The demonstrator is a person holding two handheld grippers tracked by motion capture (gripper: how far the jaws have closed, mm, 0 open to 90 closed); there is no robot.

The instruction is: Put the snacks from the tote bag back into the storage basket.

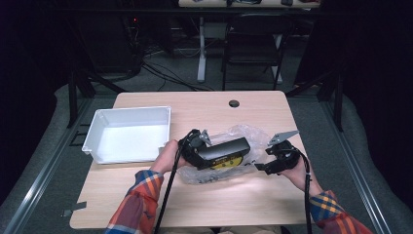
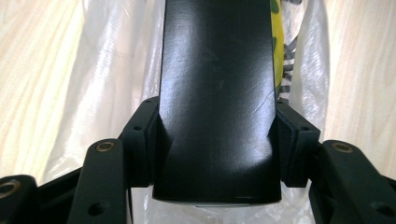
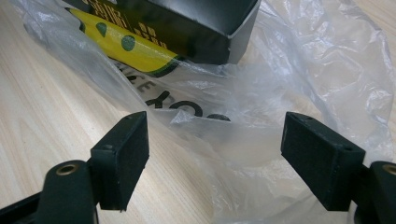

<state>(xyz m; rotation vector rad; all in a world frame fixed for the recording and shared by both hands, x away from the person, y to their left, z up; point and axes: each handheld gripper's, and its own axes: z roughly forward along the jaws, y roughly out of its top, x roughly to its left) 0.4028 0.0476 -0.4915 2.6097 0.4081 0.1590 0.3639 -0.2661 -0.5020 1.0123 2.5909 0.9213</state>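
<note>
Now the left hand-held gripper [image 1: 210,152] pinches the box's [image 1: 221,152] near end, its long axis running rightward over the bag [image 1: 243,134] on the bench [image 1: 204,195]; right hand-held gripper [image 3: 215,154], spread, faces the bag's mouth.

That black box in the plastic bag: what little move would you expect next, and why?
Probably the right gripper closes on the clear plastic bag. Its jaws stand open with loose bag film between them, while the left gripper is already clamped on the black box. Pinching the bag would likely let the box slide free of it.
</note>
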